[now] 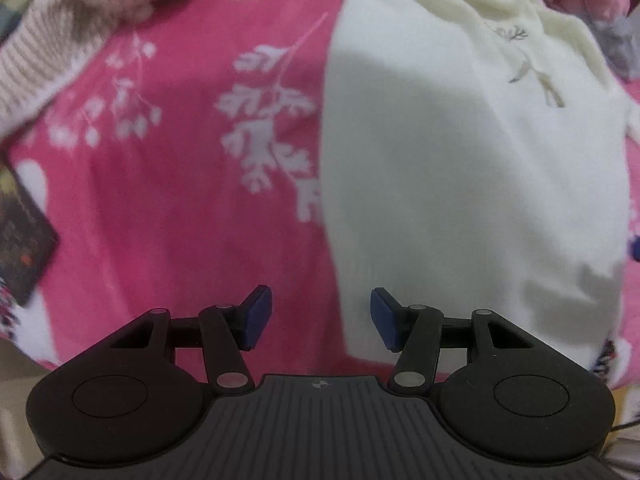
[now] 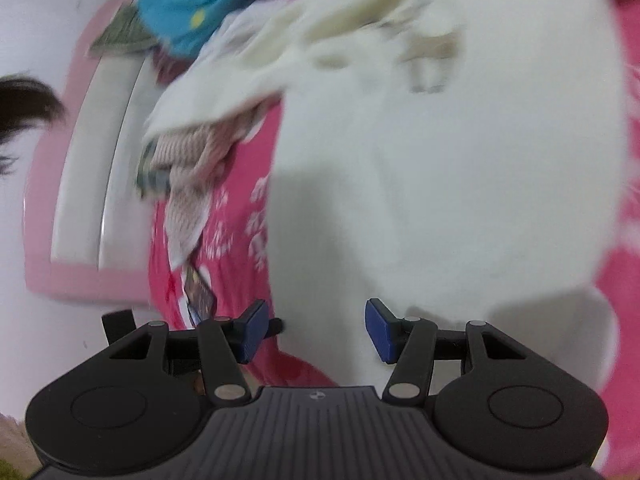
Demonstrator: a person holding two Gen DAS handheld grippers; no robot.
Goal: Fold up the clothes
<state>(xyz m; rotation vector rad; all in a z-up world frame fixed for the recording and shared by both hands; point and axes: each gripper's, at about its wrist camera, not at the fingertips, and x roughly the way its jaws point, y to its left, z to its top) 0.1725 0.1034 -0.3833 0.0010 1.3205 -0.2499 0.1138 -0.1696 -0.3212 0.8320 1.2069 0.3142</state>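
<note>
A cream-white garment (image 1: 460,168) lies spread flat on a pink bedcover with white leaf prints (image 1: 172,168); small embroidered sprigs mark its upper part. My left gripper (image 1: 321,318) hovers open just above the garment's near left edge, nothing between its blue pads (image 1: 256,316). In the right wrist view the same white garment (image 2: 460,184) fills most of the frame, blurred. My right gripper (image 2: 316,330) is open over the garment's near left edge, with empty blue pads (image 2: 380,330).
A beige knitted garment (image 1: 52,48) is heaped at the far left, also seen as the beige knit (image 2: 192,168). A blue cloth with yellow dots (image 2: 188,4) lies beyond it. A dark booklet (image 1: 24,236) rests at the bed's left. A white and pink headboard (image 2: 88,184) borders the bed.
</note>
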